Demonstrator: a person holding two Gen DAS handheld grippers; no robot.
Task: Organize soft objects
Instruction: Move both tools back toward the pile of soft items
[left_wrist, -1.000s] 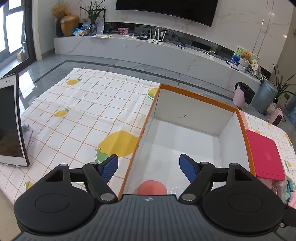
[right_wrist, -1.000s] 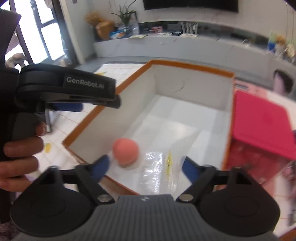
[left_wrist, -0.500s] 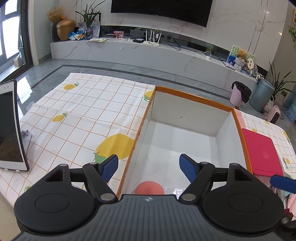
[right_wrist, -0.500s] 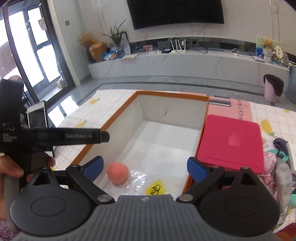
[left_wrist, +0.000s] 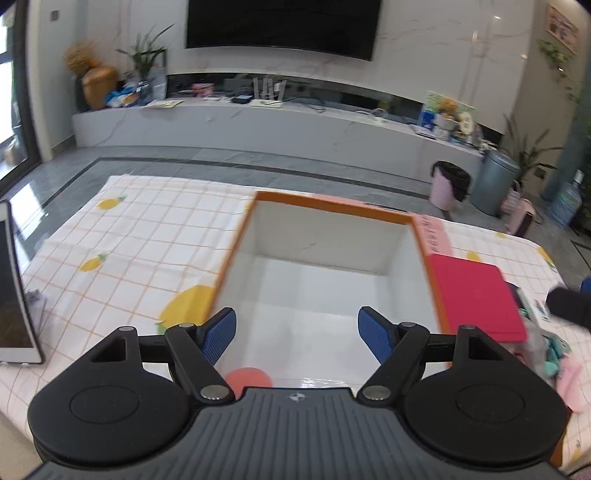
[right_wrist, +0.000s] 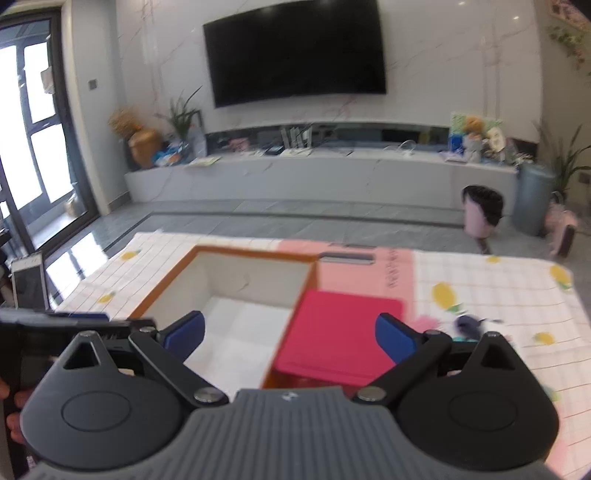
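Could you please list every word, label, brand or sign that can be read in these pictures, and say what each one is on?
No text can be read for certain.
Pink mat beside the orange-rimmed box: dark printed lettering, too blurred to read.
Left gripper and right gripper, grey housings: small round emblem, no legible words.
Colourful packages on the TV ledge: too small.

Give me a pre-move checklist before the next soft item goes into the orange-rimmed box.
1. Left gripper empty, fingers wide apart: ok.
2. Right gripper empty, fingers spread: ok.
3. Orange-rimmed box open on top, most of its floor bare: ok.
4. Pink ball already inside the box, at its near edge: ok.
5. Pile of soft items beside the red case, in sight at the right edge: ok.
6. Which item to pick next: cannot tell, the pile is blurred and partly cut off.
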